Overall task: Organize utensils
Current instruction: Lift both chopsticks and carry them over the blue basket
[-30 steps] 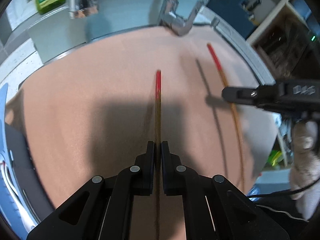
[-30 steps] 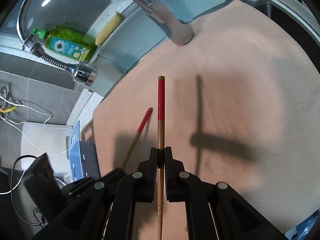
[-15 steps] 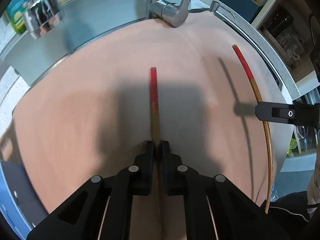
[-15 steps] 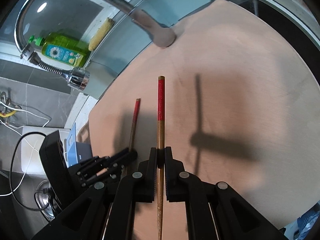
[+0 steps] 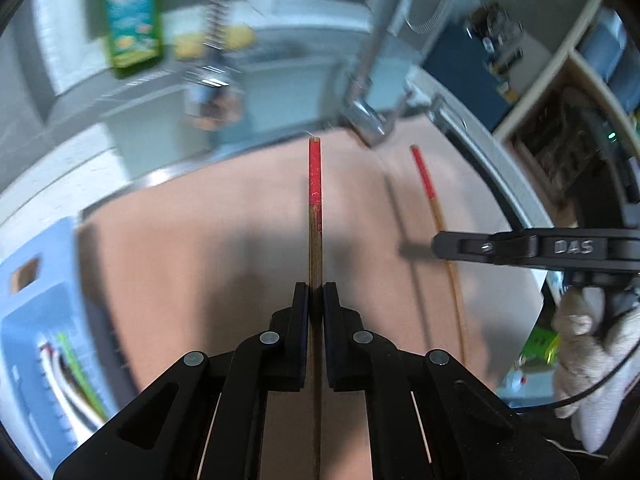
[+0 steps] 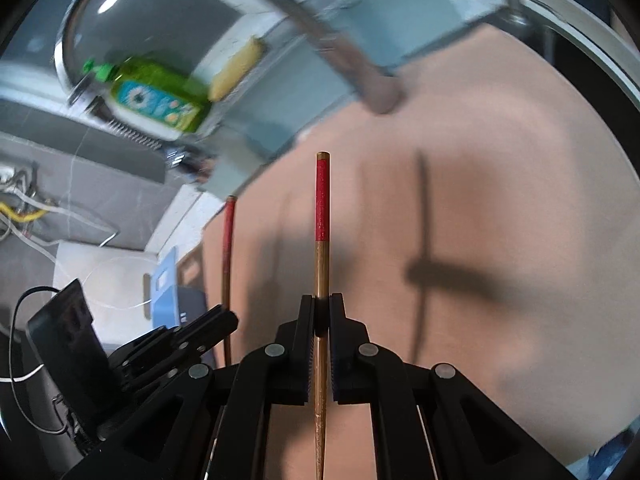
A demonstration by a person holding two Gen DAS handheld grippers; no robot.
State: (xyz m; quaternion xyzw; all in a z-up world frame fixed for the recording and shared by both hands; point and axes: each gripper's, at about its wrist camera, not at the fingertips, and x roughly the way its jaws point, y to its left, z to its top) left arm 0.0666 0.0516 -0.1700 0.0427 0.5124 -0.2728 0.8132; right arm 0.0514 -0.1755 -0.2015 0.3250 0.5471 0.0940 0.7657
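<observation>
At the far left, a blue basket (image 5: 36, 312) sits against the left edge of the tan mat (image 5: 192, 240). The left gripper (image 5: 315, 300) pinches a red-tipped chopstick (image 5: 314, 216) between its pressed-together jaws, held above the mat with its tip pointing toward the sink edge (image 5: 160, 176) and faucet (image 5: 366, 120). Open mat lies on both sides of it. To the right, the right gripper (image 6: 322, 312) clamps a second chopstick (image 6: 322, 216) the same way; wide bare mat stretches to its right up to the curved counter rim (image 6: 600, 52). A green soap bottle (image 6: 156, 96) stands behind the sink, blurred.
</observation>
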